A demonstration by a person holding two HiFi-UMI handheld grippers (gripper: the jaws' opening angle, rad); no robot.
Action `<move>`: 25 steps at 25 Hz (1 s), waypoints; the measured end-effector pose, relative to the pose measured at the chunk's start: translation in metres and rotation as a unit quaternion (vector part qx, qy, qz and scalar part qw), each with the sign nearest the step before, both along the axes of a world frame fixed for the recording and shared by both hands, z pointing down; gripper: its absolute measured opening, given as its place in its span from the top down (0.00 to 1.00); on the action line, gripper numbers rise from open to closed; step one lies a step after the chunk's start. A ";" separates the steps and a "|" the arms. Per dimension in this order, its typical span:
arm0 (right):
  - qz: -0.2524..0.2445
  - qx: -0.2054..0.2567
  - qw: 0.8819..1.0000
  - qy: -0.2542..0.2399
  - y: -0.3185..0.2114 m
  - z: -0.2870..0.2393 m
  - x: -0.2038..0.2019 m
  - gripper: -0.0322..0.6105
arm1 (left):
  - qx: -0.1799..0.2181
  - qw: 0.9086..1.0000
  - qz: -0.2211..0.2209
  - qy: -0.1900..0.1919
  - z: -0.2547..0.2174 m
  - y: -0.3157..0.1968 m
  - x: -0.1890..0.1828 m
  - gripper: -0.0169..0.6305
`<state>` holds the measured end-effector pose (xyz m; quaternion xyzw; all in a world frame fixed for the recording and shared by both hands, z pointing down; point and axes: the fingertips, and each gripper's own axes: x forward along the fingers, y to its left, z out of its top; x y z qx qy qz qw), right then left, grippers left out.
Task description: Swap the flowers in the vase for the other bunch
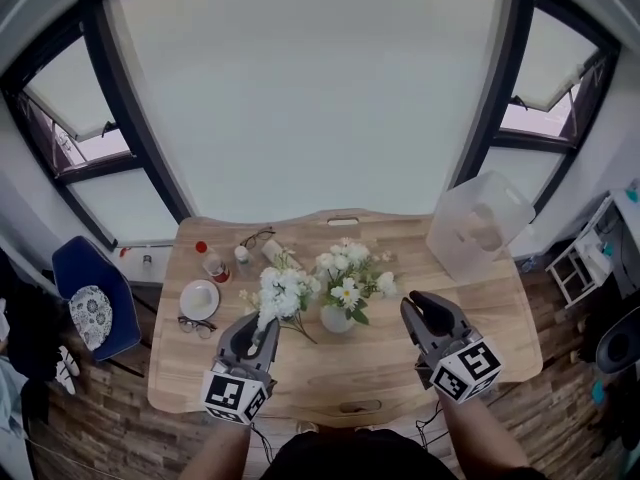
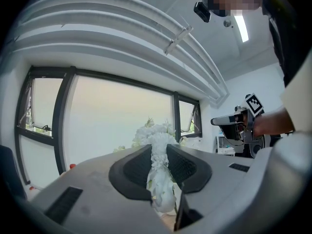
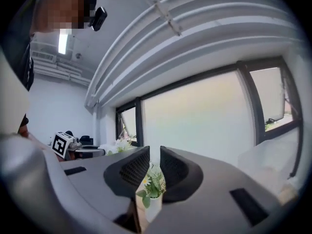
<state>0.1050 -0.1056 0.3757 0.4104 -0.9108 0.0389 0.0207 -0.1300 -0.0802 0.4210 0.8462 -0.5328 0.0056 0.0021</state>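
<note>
My left gripper (image 1: 258, 333) has its fingers clamped on the white bunch (image 1: 282, 290), held just left of the vase (image 1: 336, 319) of flowers on the counter (image 1: 390, 368), while my right gripper (image 1: 428, 310) hovers empty, fingers narrowed to a slim gap.

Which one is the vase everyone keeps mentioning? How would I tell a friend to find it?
Find the wooden table below the big window. Near its middle stands a small pale vase holding daisy-like flowers with green leaves. The all-white bunch beside it sits in no vase; the left gripper is clamped on it.
</note>
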 end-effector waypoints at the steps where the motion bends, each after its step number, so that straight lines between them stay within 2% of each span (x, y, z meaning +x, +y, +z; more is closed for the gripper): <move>1: 0.006 0.003 1.000 -0.008 0.001 -0.001 0.004 0.84 | -0.001 1.000 -0.002 -0.001 0.000 0.002 0.000 0.84; 4: 0.020 0.023 0.999 -0.010 0.004 -0.001 0.013 0.91 | -0.007 1.000 -0.002 -0.003 0.004 0.008 0.000 0.84; 9: 0.041 0.044 0.998 0.002 0.002 -0.003 0.023 0.91 | -0.016 1.000 0.003 -0.008 0.010 0.008 0.000 0.84; 16: 0.058 0.063 0.996 -0.001 0.000 -0.009 0.029 0.91 | -0.009 1.000 0.010 -0.017 0.005 0.002 0.004 0.84; 25: 0.077 0.061 0.995 0.000 -0.009 -0.008 0.036 0.91 | -0.005 1.000 0.009 -0.011 0.004 -0.006 0.006 0.84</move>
